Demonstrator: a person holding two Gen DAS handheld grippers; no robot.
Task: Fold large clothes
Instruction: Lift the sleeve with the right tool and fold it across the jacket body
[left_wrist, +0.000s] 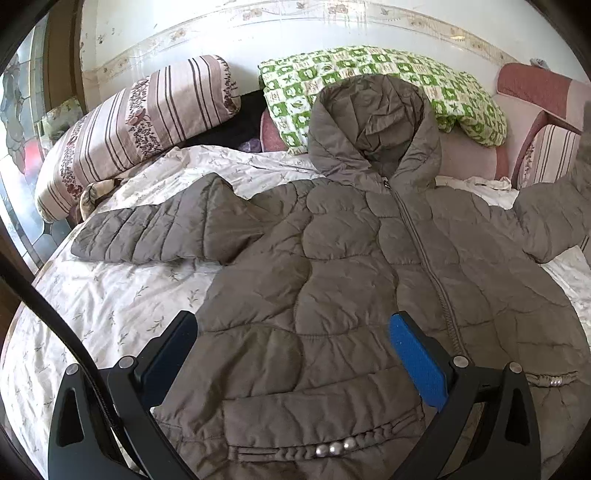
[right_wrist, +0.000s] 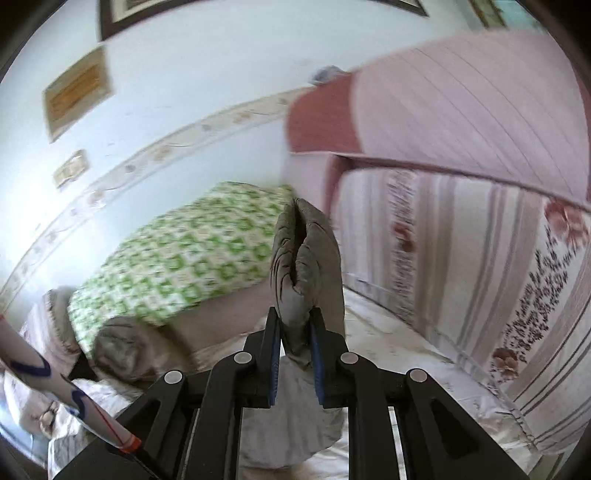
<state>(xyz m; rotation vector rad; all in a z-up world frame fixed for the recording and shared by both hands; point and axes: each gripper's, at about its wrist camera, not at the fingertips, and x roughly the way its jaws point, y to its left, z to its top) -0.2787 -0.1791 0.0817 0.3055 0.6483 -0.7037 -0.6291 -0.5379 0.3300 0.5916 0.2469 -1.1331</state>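
Observation:
A grey-brown quilted hooded jacket (left_wrist: 332, 266) lies front up on the bed, zipped, hood toward the wall. Its left sleeve (left_wrist: 155, 229) is spread flat to the left. Its right sleeve (left_wrist: 561, 210) rises off the bed at the right edge. My left gripper (left_wrist: 293, 332) is open and empty, hovering over the jacket's lower left front. My right gripper (right_wrist: 295, 325) is shut on the cuff of the right sleeve (right_wrist: 306, 251), which sticks up between the pads, lifted above the bed.
A white floral sheet (left_wrist: 110, 306) covers the bed. A striped floral pillow (left_wrist: 125, 129) lies at the back left, a green checked quilt (left_wrist: 369, 77) behind the hood, and pink striped bedding (right_wrist: 480, 240) stacked at the right. The wall is right behind.

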